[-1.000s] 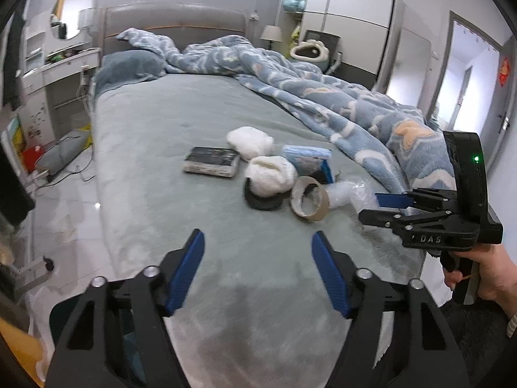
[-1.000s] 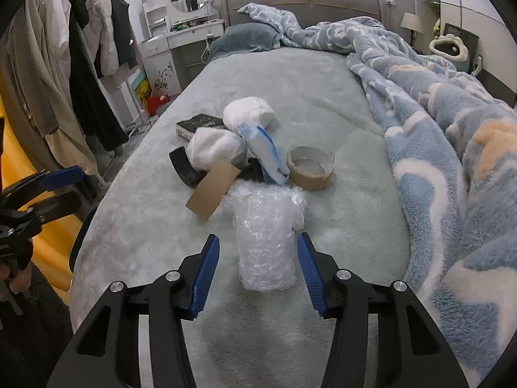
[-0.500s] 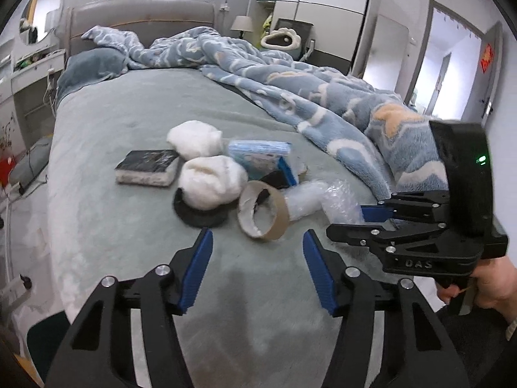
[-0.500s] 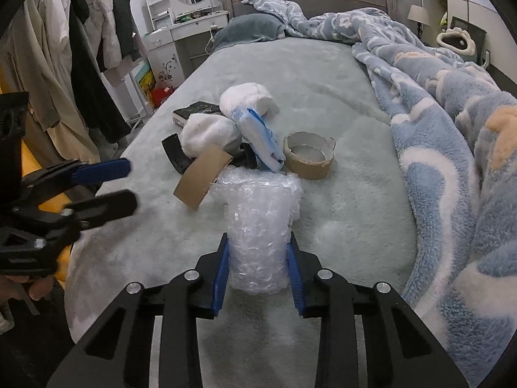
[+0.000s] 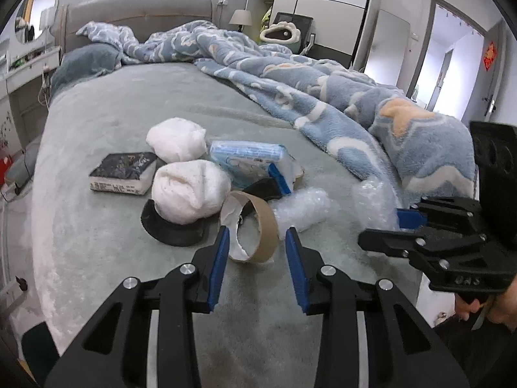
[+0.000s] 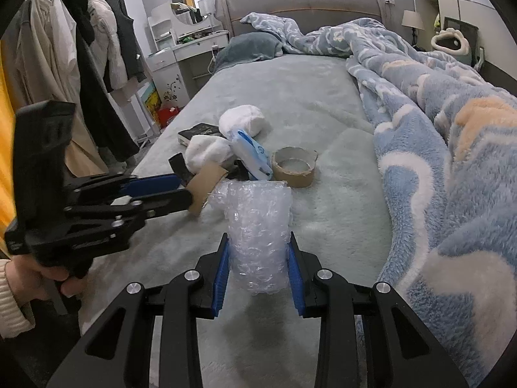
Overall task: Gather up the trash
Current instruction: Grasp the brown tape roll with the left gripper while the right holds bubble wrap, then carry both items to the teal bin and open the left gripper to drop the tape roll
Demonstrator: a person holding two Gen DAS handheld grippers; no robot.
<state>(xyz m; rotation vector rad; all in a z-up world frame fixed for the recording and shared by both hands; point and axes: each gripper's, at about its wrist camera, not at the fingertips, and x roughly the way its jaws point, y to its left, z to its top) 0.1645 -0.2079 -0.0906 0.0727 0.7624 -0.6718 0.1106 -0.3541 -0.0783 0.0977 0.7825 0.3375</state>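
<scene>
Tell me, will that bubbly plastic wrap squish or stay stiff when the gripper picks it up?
Probably squishy: the bubble wrap looks crinkled and already pinches in between the right gripper pads. It likely weighs very little, being thin clear plastic full of air. Its loose far end may flop or sag when lifted, and the slick plastic could slip a bit.

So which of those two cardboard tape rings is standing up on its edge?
The nearer cardboard ring, between the left gripper fingers as they close. It stands on edge; the other ring lies flat, hole up, beyond the bubble wrap.
</scene>
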